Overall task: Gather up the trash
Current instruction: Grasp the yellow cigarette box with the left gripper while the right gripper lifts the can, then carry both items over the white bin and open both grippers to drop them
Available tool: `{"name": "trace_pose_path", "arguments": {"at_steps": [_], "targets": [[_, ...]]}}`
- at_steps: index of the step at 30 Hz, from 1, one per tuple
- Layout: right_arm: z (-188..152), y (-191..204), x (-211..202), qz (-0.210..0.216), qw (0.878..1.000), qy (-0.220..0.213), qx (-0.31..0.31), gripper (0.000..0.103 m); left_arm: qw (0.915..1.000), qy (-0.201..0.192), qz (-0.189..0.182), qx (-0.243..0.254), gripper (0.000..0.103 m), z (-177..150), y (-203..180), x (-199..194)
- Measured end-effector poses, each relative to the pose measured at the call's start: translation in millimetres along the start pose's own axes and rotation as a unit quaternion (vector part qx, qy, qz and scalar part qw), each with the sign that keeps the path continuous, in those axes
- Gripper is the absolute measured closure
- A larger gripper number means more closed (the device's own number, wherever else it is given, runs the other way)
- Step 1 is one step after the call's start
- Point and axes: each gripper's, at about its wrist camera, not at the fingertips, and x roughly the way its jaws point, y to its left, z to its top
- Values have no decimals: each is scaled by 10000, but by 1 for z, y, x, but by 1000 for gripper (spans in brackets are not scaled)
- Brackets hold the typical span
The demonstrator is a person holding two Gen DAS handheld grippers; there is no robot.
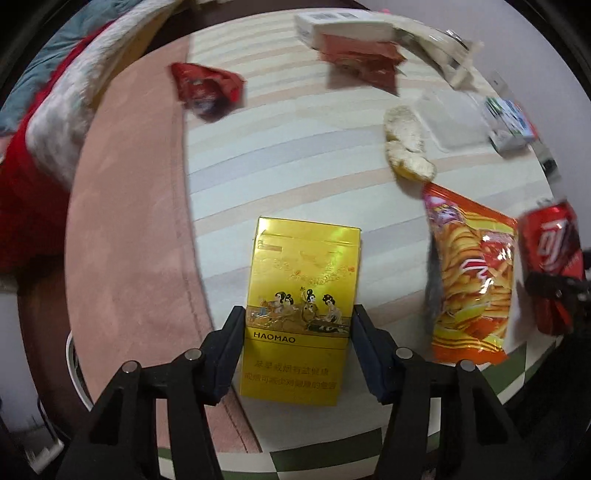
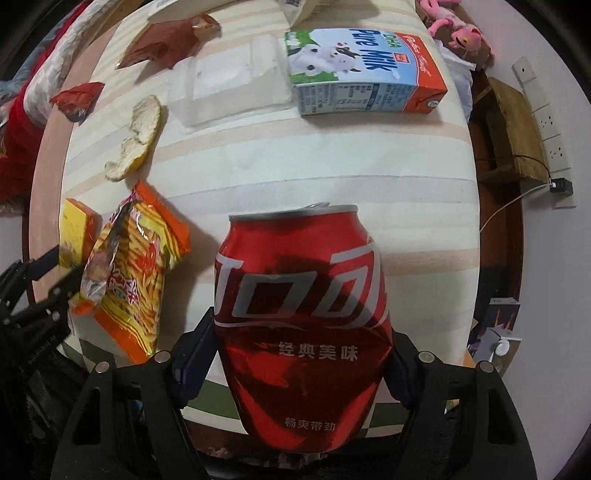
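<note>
My left gripper is shut on a yellow HAOMAO cigarette box, held above the striped bed surface. My right gripper is shut on a dented red cola can, which also shows at the right edge of the left wrist view. An orange chip bag lies between them and shows in the right wrist view. The cigarette box shows at the left of the right wrist view.
On the bed lie orange peel, a clear plastic tray, a milk carton, a dark red wrapper, a brown wrapper and a white box. A pink blanket lies left. Wall sockets are right.
</note>
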Motion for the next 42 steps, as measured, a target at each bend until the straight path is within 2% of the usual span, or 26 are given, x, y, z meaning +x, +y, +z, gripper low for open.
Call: {"name": "trace_pose_path", "arguments": {"at_steps": [3, 8, 9, 10, 11, 14, 19, 22, 25, 28, 32, 35, 37, 39, 42], "targets": [[-14, 9, -10, -63, 9997, -245, -7, 24, 9992, -247, 211, -220, 50, -8, 0, -15], [-35, 17, -50, 17, 9966, -823, 13, 24, 9925, -959, 433, -621, 50, -6, 7, -71], [-41, 18, -59, 61, 9956, -938, 18, 24, 9900, -1142, 377, -733, 50, -6, 11, -87], [-46, 24, -71, 155, 9938, -1098, -34, 24, 9881, -1260, 353, -804, 50, -8, -6, -101], [-50, 29, -79, 196, 9928, -1182, -89, 24, 9850, -1438, 366, -885, 50, 8, -10, -121], [-63, 52, -114, 288, 9870, -1556, -275, 24, 9761, -1861, 451, -1024, 50, 12, 7, -156], [-66, 104, -161, 735, 9763, -1966, -526, 24, 9617, -2343, 500, -1333, 50, -3, 59, -206], [-65, 150, -183, 1073, 9697, -2056, -773, 24, 9526, -2511, 610, -1605, 50, -18, 107, -232], [-62, 211, -193, 1318, 9614, -2105, -1181, 24, 9436, -2571, 760, -1944, 50, -37, 158, -241], [-62, 282, -193, 1625, 9530, -1985, -1612, 24, 9347, -2516, 869, -2357, 50, -59, 207, -238], [-59, 390, -164, 1852, 9448, -1561, -2208, 24, 9189, -2221, 853, -3147, 50, -100, 290, -216], [-57, 466, -122, 1901, 9416, -1105, -2552, 24, 9051, -1831, 533, -3801, 50, -132, 354, -176], [-55, 516, -85, 1833, 9401, -716, -2785, 24, 8886, -1472, 195, -4340, 50, -157, 400, -134], [-54, 560, -42, 1755, 9395, -269, -2929, 24, 8757, -1168, -44, -4685, 50, -175, 431, -99], [-50, 605, 11, 1591, 9400, 252, -3007, 24, 8567, -764, -480, -5079, 49, -195, 467, -43]]}}
